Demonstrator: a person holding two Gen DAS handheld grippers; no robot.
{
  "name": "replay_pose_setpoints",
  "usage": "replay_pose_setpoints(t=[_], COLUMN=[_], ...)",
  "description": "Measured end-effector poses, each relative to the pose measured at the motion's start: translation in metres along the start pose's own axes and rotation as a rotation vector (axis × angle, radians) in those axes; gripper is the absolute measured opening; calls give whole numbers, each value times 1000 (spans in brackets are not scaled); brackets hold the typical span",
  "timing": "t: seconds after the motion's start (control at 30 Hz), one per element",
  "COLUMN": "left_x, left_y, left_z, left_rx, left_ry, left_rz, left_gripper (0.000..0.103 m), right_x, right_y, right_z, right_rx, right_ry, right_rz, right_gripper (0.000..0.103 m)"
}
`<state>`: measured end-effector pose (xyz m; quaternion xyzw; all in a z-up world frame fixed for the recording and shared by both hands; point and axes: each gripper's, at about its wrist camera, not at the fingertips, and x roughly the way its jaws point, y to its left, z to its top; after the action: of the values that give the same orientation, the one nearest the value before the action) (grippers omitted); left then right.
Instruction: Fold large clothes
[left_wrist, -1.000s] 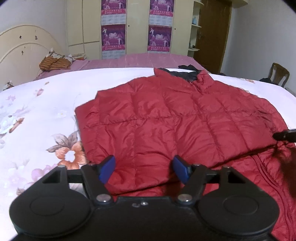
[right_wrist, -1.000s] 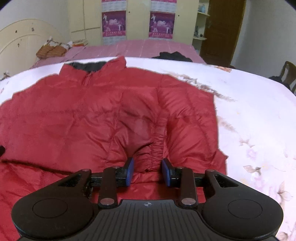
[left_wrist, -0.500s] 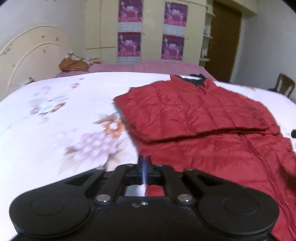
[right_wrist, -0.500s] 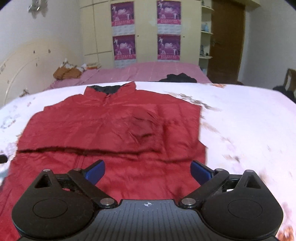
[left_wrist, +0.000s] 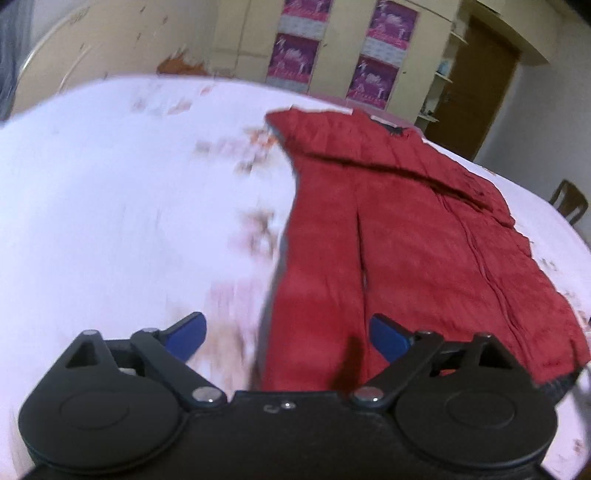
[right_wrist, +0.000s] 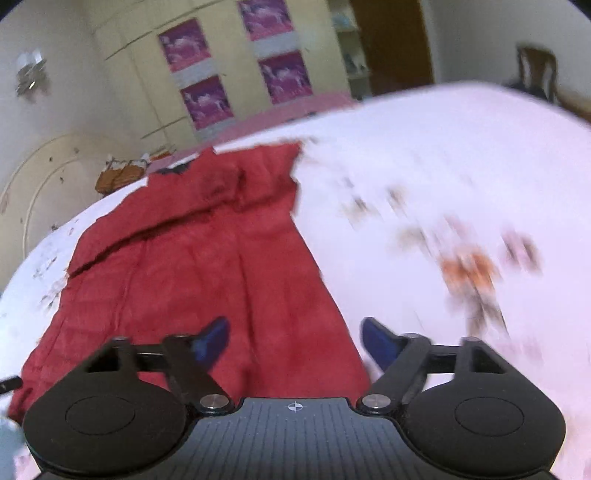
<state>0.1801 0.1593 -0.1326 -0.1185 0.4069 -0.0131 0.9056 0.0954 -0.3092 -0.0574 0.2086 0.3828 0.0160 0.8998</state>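
Though blurred, red jacket on bed

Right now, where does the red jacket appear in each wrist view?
Left wrist: the jacket fills centre and right, its collar at the top.
Right wrist: the jacket fills centre and left, its collar at the top.
Shared landmark: the purple posters on the wardrobe behind.

A wide bed with a white floral-printed sheet carries a red quilted puffer jacket, lying flat with its upper part folded over.
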Motion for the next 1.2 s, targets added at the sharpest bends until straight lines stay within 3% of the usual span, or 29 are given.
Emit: replay_pose_setpoints(t=[0.13, 0.27, 0.33, 0.47, 0.53, 0.6, 0.63, 0.67, 0.7, 0.97, 1.0, 1.2], left_x=[-17, -18, -11, 6, 15, 21, 24, 27, 29, 26, 22, -15], left_y=[12, 27, 33, 35, 33, 29, 27, 25, 25, 34, 34, 23], left_z=[-28, -36, -33, -22, -16, -11, -11, -12, -13, -22, -22, 6], left_rx=[-132, -307, -379, -446, -447, -425, -407, -392, -380, -411, -426, -427], left_ry=[-2, -28, -39, -30, -8, 8, 23, 34, 42, 20, 5, -135], left_rz=[-85, -199, -231, -296, -334, -345, -347, -334, -323, -338, -346, -382], left_gripper=[88, 73, 72, 72, 70, 53, 35, 25, 22, 9, 7, 5], right_x=[-17, -20, -17, 3, 14, 20, 21, 24, 27, 36, 35, 2], right_y=[-35, -50, -53, -63, -63, -58, -53, -50, -47, -52, -48, -29], right_z=[-25, -30, -27, -13, -6, -4, -4, -5, -7, -9, -4, 37], right_rx=[152, 220, 227, 278, 262, 226, 191, 158, 144, 242, 230, 140], right_ry=[37, 31, 20, 22, 63, 111, 126, 149, 163, 147, 131, -4], right_rz=[68, 130, 151, 195, 250, 319, 337, 343, 339, 349, 349, 418], right_gripper=[75, 75, 63, 61, 61, 60, 45, 34, 23, 22, 6, 6])
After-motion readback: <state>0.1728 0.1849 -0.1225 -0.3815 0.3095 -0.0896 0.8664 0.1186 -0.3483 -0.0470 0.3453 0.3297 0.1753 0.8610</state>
